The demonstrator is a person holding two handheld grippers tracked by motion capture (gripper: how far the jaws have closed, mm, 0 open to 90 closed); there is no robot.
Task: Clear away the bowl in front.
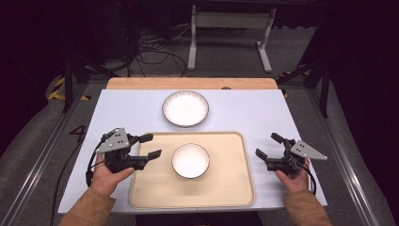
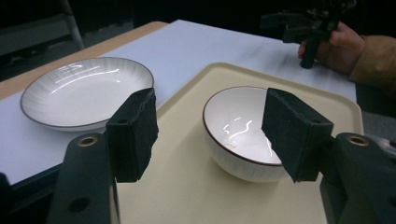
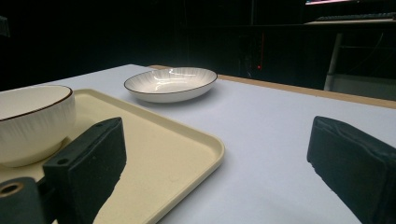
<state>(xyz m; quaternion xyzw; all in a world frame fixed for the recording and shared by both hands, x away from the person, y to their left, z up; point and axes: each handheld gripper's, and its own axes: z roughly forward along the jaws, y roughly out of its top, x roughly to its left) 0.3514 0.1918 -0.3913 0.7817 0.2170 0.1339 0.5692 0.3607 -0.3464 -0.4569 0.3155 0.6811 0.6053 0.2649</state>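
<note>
You're holding your left gripper [image 1: 149, 146] just off the left edge of the cream plastic tray [image 1: 235, 188], jaws standing wide apart with nothing between them, pointing at the small white ribbed bowl with the dark rim [image 1: 190, 160]. That bowl is sitting upright in the middle of the tray, near your left gripper but not touching it. Your right gripper [image 1: 267, 145] is hanging over the white tabletop [image 1: 131, 113] right of the tray, also wide and empty. The shallow white ribbed plate [image 1: 185, 108] is resting just beyond the tray.
</note>
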